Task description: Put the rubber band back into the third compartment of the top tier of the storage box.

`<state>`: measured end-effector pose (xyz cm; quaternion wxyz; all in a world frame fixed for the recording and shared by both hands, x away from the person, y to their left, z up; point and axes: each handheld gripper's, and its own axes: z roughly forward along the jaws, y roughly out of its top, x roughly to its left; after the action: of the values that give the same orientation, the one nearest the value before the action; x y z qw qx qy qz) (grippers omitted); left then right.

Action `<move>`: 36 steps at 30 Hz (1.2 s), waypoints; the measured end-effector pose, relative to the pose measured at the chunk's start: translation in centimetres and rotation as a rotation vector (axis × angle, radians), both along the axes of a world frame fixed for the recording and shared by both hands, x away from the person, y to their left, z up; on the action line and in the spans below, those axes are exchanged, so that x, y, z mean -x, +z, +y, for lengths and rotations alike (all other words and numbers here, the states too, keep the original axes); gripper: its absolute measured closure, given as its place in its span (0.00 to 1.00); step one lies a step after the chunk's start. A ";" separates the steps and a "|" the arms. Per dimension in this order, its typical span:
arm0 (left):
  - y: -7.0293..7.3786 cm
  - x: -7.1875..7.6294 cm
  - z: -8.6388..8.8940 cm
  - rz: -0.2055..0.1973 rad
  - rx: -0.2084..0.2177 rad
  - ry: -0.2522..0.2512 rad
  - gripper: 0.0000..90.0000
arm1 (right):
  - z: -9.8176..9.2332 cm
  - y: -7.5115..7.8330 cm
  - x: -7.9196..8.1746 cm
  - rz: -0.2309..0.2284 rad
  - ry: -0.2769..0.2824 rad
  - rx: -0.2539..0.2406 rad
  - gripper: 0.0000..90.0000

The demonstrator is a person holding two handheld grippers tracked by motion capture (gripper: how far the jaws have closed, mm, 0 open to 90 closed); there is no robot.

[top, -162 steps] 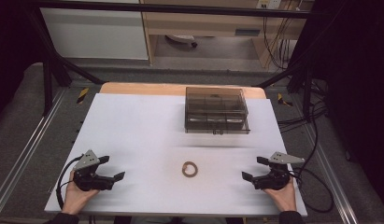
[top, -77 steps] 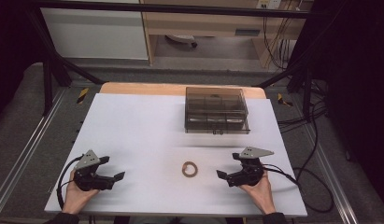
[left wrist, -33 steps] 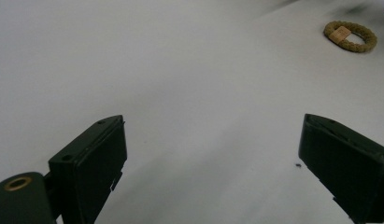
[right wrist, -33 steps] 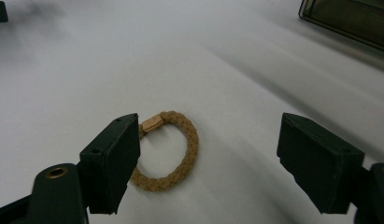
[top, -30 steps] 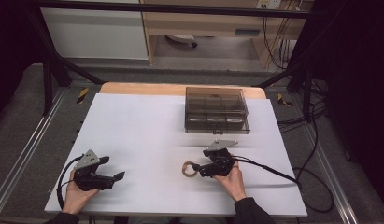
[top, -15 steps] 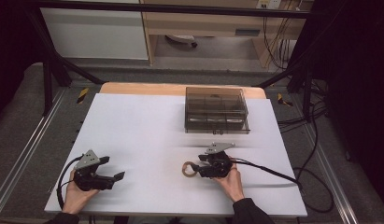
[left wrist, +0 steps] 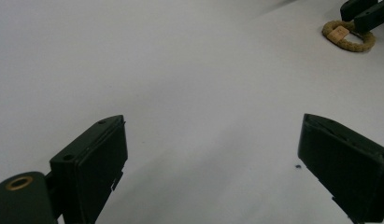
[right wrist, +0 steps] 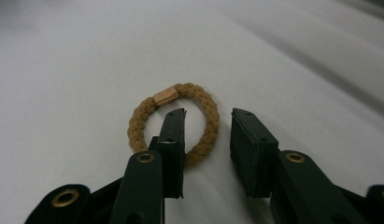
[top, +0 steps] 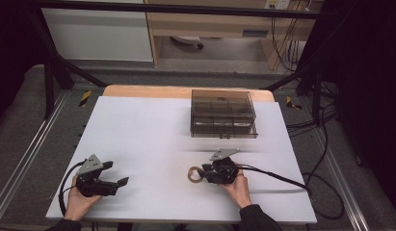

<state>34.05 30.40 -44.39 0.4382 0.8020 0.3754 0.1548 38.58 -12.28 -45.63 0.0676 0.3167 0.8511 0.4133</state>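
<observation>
Braided cord ring (right wrist: 173,122), tan, rough and matt like woven cloth, with a paler smooth band (right wrist: 164,96) wrapped at one spot; black plastic jaws on the right gripper (right wrist: 207,154), matt, with brass-coloured metal eyelets at the joints; same matt black plastic and one brass eyelet on the left gripper (left wrist: 213,168); grey plate atop each, dull like metal; white table top (top: 138,139), smooth and matt, faintly sheened in the gripper views; bare light wood along its far edge; smoky translucent plastic box (top: 223,113), glossy; black rubbery-looking cable (top: 277,175) trailing over the white surface.
</observation>
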 end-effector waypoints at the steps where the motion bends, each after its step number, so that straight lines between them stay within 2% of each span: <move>1: 0.0 0.0 0.0 0.000 0.000 0.000 0.09 | 0.0 0.0 0.0 0.003 -0.001 0.001 0.76; 20: 0.0 0.0 0.0 -0.001 -0.001 -0.001 0.09 | 0.3 0.1 0.1 0.018 -0.007 0.025 0.90; 36: 0.0 0.0 0.0 -0.004 0.000 0.005 0.09 | 0.2 0.4 0.1 0.031 -0.018 0.020 0.94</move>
<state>34.00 30.43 -44.35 0.4386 0.8008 0.3763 0.1576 38.52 -12.11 -45.27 0.0613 0.3300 0.8533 0.3990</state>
